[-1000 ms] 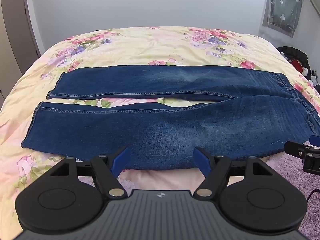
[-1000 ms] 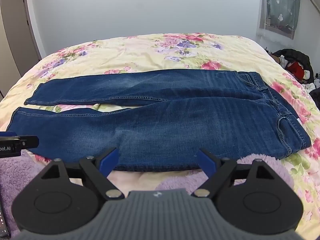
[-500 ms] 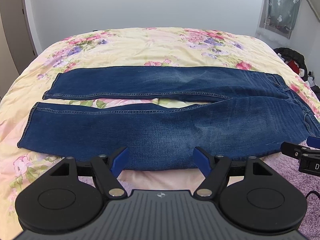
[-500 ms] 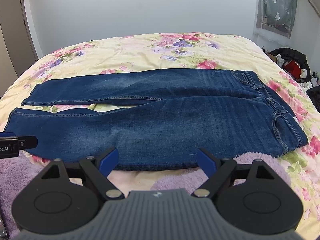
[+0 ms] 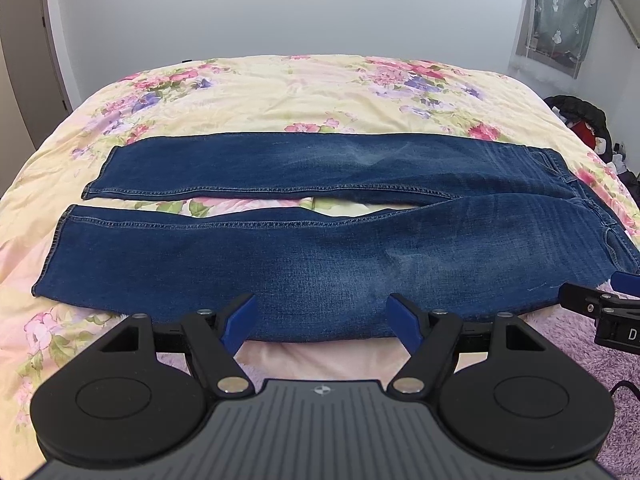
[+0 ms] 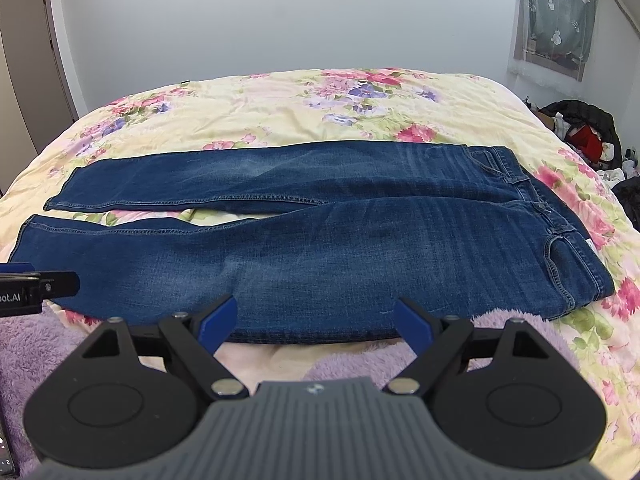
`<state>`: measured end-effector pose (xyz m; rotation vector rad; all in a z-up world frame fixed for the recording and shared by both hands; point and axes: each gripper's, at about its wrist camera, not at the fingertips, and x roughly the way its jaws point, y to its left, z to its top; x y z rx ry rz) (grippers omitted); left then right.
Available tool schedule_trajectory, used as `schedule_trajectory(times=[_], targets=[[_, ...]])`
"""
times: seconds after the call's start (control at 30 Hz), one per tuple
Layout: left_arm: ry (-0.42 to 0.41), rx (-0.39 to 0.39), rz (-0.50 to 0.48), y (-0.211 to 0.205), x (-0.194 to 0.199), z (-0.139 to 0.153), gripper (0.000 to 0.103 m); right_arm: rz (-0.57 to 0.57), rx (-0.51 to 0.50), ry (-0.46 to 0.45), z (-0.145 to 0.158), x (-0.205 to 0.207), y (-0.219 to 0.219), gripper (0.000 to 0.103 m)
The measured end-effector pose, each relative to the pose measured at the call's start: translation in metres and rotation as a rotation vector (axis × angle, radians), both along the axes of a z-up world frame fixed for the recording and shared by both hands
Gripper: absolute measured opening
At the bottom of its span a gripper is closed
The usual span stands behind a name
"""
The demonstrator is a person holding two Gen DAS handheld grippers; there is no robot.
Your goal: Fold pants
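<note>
The blue fingers [image 5: 240, 318] of the left gripper [image 5: 322, 320] are spread wide with nothing between them, poised just short of the near edge of the jeans [image 5: 320, 248], about at the knee of the nearer leg. The right gripper [image 6: 316, 322] is likewise spread and empty, its fingers [image 6: 414, 326] hanging before the same near edge, further toward the thigh and waist. Each gripper shows at the rim of the other's view, so the two sit side by side, apart. The jeans lie flat and unfolded across the bed [image 5: 320, 92], the waistband to the right, the two legs reaching left with a narrow strip of floral bedspread showing between them. A fuzzy purple blanket [image 6: 500, 332] lies along the bed's near edge, under the hem side of the jeans. A heap of dark clothing [image 6: 580, 128] sits beyond the bed's right side.
</note>
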<state>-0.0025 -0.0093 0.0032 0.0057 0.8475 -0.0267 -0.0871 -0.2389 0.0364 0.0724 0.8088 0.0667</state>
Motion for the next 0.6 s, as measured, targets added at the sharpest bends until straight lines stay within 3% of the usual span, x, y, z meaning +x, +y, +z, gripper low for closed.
schedule_trajectory(times=[0.6], targets=[[-0.001,0.000,-0.001,-0.0023,0.0012,0.0015,0.086,0.001,0.005,0.000,0.0014,0.0006,0.0000,0.082]])
